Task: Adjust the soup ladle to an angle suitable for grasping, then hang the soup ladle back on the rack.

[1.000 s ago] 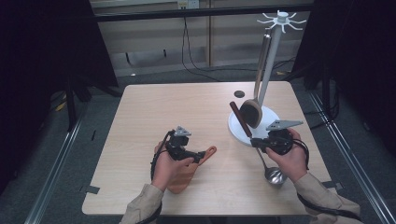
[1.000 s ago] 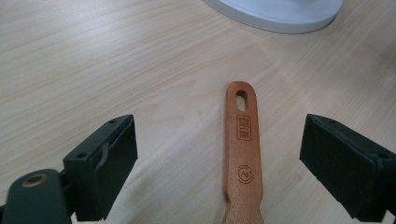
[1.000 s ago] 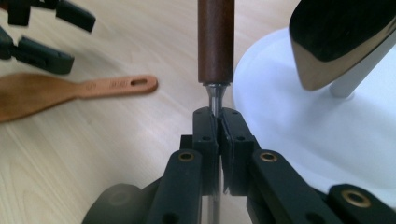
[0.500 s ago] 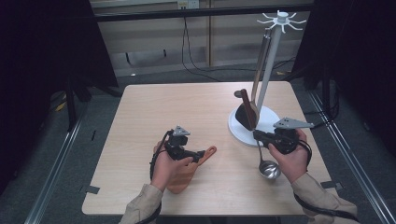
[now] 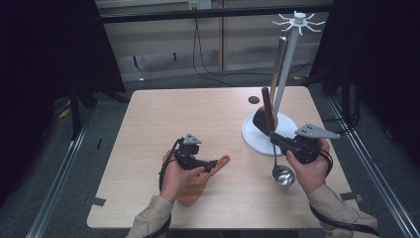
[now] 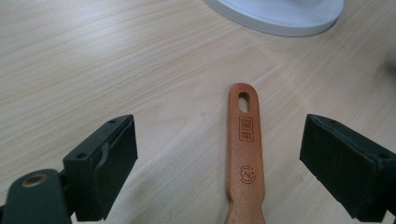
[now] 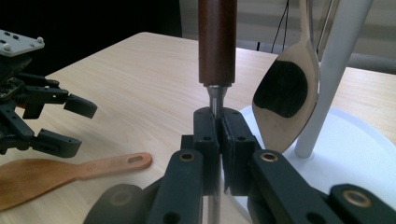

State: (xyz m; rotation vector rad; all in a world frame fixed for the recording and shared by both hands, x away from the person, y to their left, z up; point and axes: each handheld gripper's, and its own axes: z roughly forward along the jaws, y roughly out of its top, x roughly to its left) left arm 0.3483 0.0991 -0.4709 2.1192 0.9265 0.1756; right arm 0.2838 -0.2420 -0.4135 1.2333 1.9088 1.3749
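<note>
My right gripper is shut on the thin metal shaft of a ladle. The ladle stands nearly upright, its dark brown handle up and its steel bowl low over the table. A reddish wooden spatula lies flat on the table. My left gripper is open, its jaws on either side of the spatula's handle and clear of it. The left hand covers the spatula's blade in the high view.
A white utensil stand rises from a round white base at the right of the table. A wooden spoon hangs from it, right behind the ladle. A small dark spot marks the tabletop.
The ladle in my right gripper has swung more upright, its handle moving right toward the stand and its bowl lifting slightly. The left gripper and the spatula have stayed put.
</note>
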